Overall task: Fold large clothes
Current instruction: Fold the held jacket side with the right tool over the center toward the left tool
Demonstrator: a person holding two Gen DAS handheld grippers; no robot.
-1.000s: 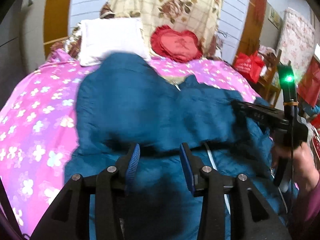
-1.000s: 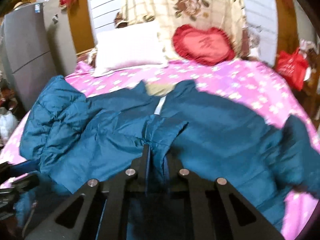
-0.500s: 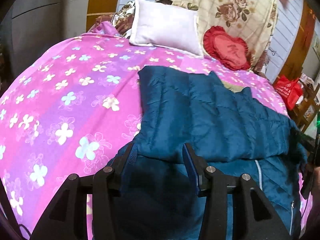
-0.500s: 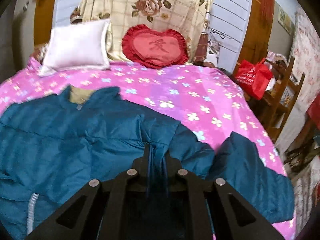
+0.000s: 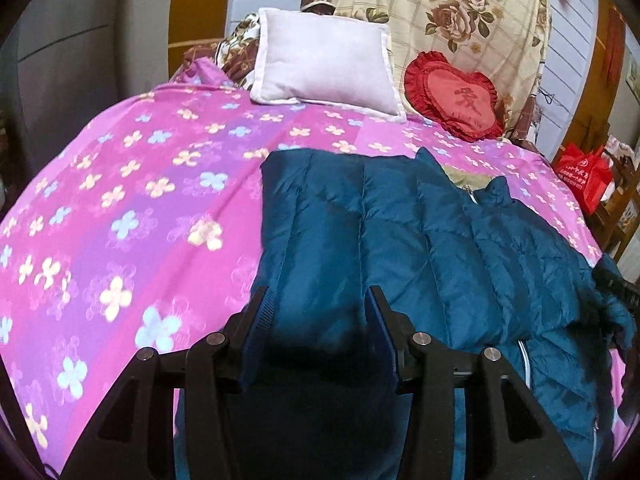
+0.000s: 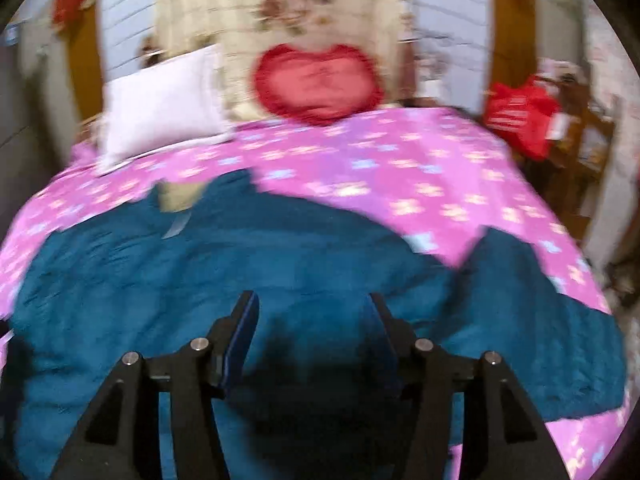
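Observation:
A large dark-blue quilted jacket (image 5: 420,240) lies on a pink flowered bedspread (image 5: 132,200). Its left side is folded over onto the body, and a white zip shows at the lower right. My left gripper (image 5: 318,300) is open just above the near folded edge, holding nothing. In the blurred right wrist view the jacket (image 6: 280,264) spreads across the bed, with one sleeve (image 6: 532,280) lying out to the right. My right gripper (image 6: 312,308) is open above the jacket and empty. A dark part of the right tool (image 5: 616,284) shows at the right edge of the left wrist view.
A white pillow (image 5: 324,68) and a red heart cushion (image 5: 452,96) lean at the head of the bed against a floral blanket (image 5: 440,12). A red bag (image 5: 584,172) and wooden furniture stand off the bed's right side. A grey cabinet (image 5: 60,60) stands on the left.
The left side of the jacket has been laid over its body. My right gripper has opened and let go of the fabric it held. Both views have shifted.

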